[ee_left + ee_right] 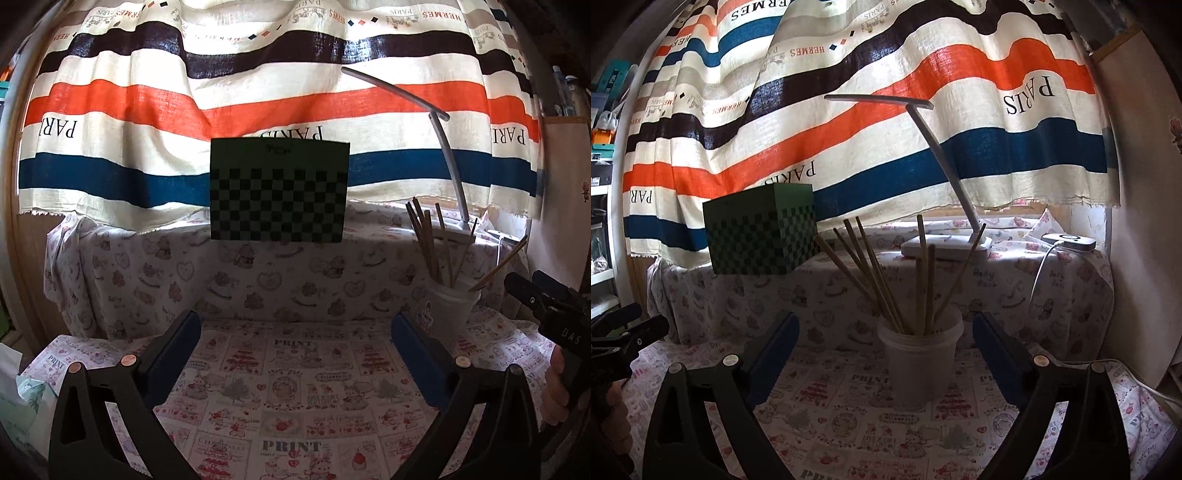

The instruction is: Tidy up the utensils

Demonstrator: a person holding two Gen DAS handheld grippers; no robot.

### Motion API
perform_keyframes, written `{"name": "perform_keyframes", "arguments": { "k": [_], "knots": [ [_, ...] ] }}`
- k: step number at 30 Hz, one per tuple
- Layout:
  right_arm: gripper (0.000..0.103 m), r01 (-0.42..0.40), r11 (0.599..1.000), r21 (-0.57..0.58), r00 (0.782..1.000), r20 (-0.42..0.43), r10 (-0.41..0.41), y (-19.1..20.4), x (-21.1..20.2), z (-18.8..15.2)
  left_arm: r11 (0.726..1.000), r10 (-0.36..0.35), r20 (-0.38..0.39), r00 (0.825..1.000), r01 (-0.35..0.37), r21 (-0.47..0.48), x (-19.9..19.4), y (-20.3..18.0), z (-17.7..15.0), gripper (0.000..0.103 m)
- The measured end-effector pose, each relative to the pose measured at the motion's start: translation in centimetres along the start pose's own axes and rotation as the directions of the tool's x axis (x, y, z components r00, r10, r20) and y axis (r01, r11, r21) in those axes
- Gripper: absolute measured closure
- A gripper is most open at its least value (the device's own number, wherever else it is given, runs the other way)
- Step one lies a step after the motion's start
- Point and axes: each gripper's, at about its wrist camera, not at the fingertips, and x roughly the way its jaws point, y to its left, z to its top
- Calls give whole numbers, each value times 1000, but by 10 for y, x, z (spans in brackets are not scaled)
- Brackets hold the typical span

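both grippers — left gripper (295,354), right gripper (886,354) — jaws wide apart, nothing between

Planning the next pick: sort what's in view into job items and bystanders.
For the job:
chopsticks
white cup holding them
left hand-held gripper, open
right hand-held gripper, open

Just there:
desk lamp
green checkered box
striped curtain
white charger

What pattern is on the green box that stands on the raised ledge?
A dark checkerboard covers the lower part of the green box; its top band is plain green. The left wrist view shows it best.
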Motion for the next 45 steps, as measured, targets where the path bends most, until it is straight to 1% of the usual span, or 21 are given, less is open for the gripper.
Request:
{"name": "perform_keyframes", "arguments": {
  "k": [2,5,7,11,18,20,21,23,25,27,29,32,45],
  "knots": [
    [6,-1,1000,-19,1000,-18,1,3,3,-6,1000,-7,-15,1000,7,-8,3,1,-4,1],
    [5,-1,999,-40,1000,-25,0,8,5,-12,1000,14,-14,1000,-14,-9,4,2,-7,1],
    [0,4,999,-54,1000,-20,-5,11,5,-15,1000,19,-16,1000,-20,-12,4,4,-9,1],
    [0,-7,997,-76,1000,-25,5,17,5,-18,1000,12,-24,1000,-12,-15,7,6,-12,1],
    [0,7,996,-92,1000,-29,-10,21,6,-24,998,52,19,998,-53,22,2,3,-17,1],
    [0,2,996,-86,999,-39,-6,21,8,-24,999,31,29,999,-31,18,1,3,-19,1],
    [0,2,997,-83,999,-43,-5,21,8,-25,999,32,35,999,-33,27,0,2,-21,1],
    [0,8,997,-81,998,-54,-13,21,10,-25,997,47,26,999,-49,53,3,-2,-21,1],
    [0,14,997,-77,997,-78,-20,21,14,-26,999,26,10,1000,-27,43,6,0,-21,1],
    [0,21,998,-67,994,-107,-28,21,18,-27,999,38,-7,999,-38,29,9,3,-21,1],
    [0,37,997,-72,994,-100,-44,21,17,-27,999,51,-9,999,-50,12,10,6,-21,1],
    [0,30,997,-75,995,-91,-37,22,15,-28,997,70,-4,998,-70,9,10,7,-21,1],
    [0,27,997,-71,995,-90,-34,22,15,-28,997,69,-5,998,-69,30,10,3,-22,0]
  ]
}}
